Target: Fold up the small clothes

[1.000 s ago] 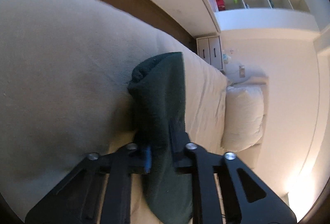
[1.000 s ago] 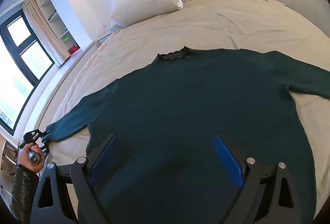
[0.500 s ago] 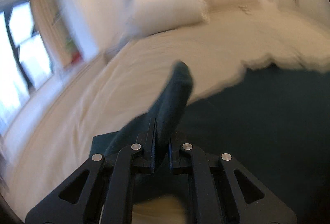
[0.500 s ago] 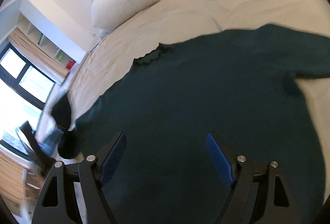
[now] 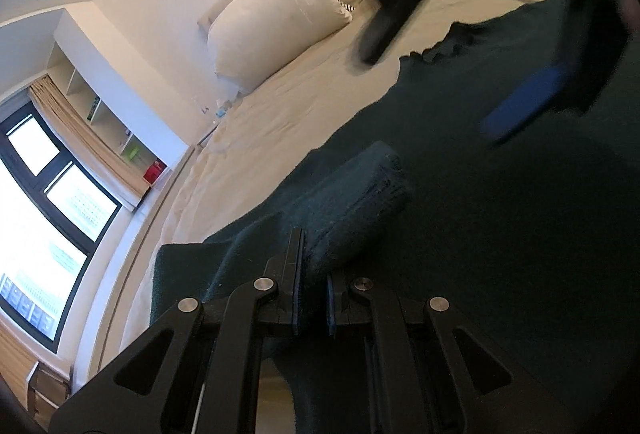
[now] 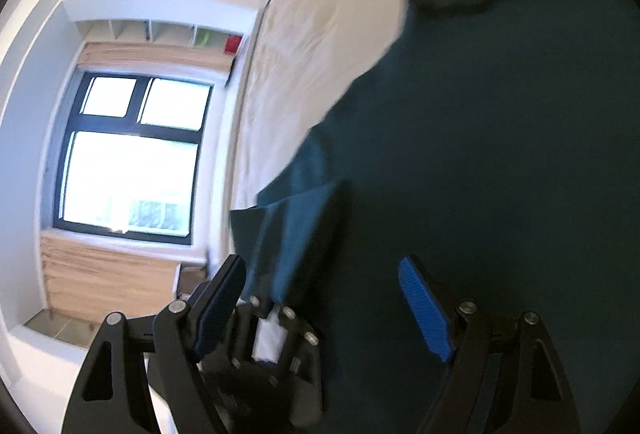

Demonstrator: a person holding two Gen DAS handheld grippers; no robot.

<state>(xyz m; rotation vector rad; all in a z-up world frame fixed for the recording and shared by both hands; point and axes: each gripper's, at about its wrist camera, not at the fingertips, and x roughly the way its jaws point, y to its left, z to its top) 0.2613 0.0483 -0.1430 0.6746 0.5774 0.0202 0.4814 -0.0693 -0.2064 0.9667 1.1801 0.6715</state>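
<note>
bed (image 5: 280, 138) bears sweater (image 5: 500, 194), sleeve (image 5: 352, 190) in left tool (image 5: 314, 274).

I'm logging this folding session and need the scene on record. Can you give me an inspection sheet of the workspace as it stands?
Surface: bed with cream cover, lightly creased.
Job's things: dark green sweater spread on the bed; its sleeve is lifted over the body.
Clutter: white pillow at the headboard.
Grippers: left gripper shut on the sleeve; right gripper open above the sweater, nothing between its pads, jaws just closed a little.
Cables: nothing seen.
Surroundings: window, curtain, wall shelves holding a red box.
</note>
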